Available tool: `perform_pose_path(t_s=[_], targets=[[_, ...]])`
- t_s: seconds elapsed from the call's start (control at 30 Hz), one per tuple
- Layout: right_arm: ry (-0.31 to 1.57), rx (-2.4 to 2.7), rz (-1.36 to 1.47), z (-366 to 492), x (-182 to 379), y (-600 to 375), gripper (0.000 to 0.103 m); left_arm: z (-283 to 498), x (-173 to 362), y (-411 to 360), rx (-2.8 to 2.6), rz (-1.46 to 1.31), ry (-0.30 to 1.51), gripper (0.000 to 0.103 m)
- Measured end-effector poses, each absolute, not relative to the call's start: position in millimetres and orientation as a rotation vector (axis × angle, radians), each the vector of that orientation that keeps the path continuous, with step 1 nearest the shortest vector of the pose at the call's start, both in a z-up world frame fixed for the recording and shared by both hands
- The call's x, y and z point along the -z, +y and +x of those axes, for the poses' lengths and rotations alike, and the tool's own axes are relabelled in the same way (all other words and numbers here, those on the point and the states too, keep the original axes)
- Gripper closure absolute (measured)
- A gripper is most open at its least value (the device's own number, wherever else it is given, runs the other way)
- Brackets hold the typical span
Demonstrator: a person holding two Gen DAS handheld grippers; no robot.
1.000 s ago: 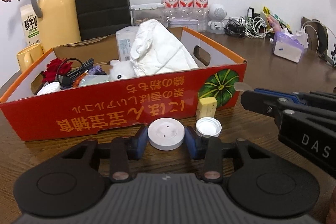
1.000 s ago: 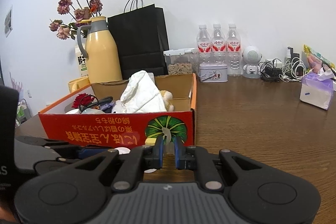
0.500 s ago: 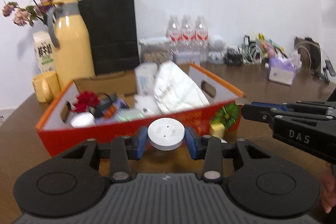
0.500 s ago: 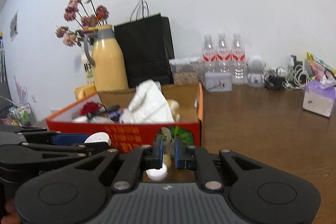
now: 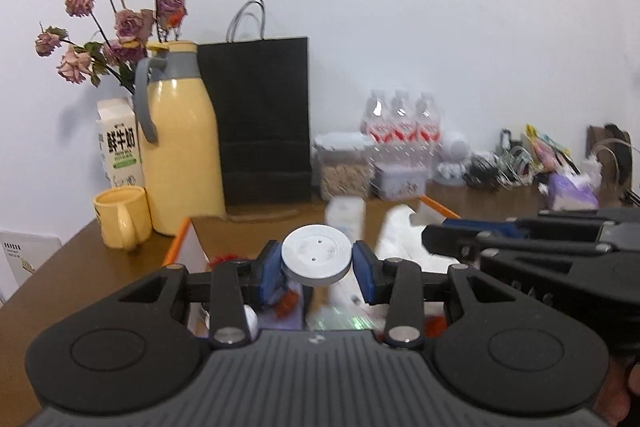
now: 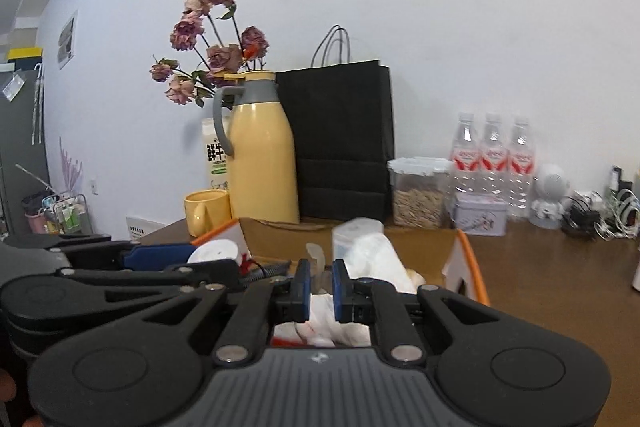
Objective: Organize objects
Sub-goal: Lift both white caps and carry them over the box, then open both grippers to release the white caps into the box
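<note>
While the bench (image 6: 560, 267) holds much clutter along the wall, the orange box (image 6: 472, 267) is already well filled: a white cloth (image 6: 380, 259), a red flower (image 5: 222, 259) and small oddments lie in it, blurred. Sorting seems partly done. Left tongs (image 5: 316, 263) hold a white round disc (image 5: 316, 255) above the box, likely ready to drop in. Right tongs (image 6: 319, 285) stand narrow, with a pale thing (image 6: 316, 255) between them; whether they grip it I cannot tell.
</note>
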State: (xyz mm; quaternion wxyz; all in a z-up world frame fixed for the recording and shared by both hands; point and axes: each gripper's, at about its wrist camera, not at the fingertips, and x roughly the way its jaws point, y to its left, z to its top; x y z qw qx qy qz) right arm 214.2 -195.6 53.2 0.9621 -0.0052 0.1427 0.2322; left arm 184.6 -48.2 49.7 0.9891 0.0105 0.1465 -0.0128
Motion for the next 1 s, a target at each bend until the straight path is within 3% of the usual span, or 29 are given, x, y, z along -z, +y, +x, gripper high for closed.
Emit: perform_pose_path(t_s=[0.63,0.67,0.73,0.8,0.87,0.9,0.93,0.97,1.0], targets=[[0.33,-0.425,-0.037,261,-29,-167,0.091,225,-29,-15,-0.06,-0.019,0.329,0.062],[0.329,-0.421,-0.038,260,-29,-168,0.086,224,-29,-15,-0.067,-0.021,0.329,0.059],[0.323,-0.406,-0.041,257,-29,-170,0.081,221,-29,-14,-0.087,-0.021,0.317,0.031],[0.323,-0.386,-0.043,256,-29,-172,0.066,216,-31,-13,-0.093,-0.018,0.286,0.021],[0.315,-0.373,-0.037,254,-30,-175,0.042,214,-33,-12,-0.122,-0.019,0.27,0.01],[0.308,-0.361,-0.034,253,-31,-176,0.039,213,-33,-11,-0.144,-0.021,0.264,0.001],[0.301,-0.353,-0.027,253,-31,-179,0.03,213,-33,-9,-0.154,-0.028,0.263,0.0],[0.295,-0.347,-0.016,253,-32,-181,0.011,214,-34,-7,-0.152,-0.039,0.267,0.0],[0.289,-0.347,-0.007,252,-32,-184,0.002,214,-34,-5,-0.151,-0.044,0.268,0.0]])
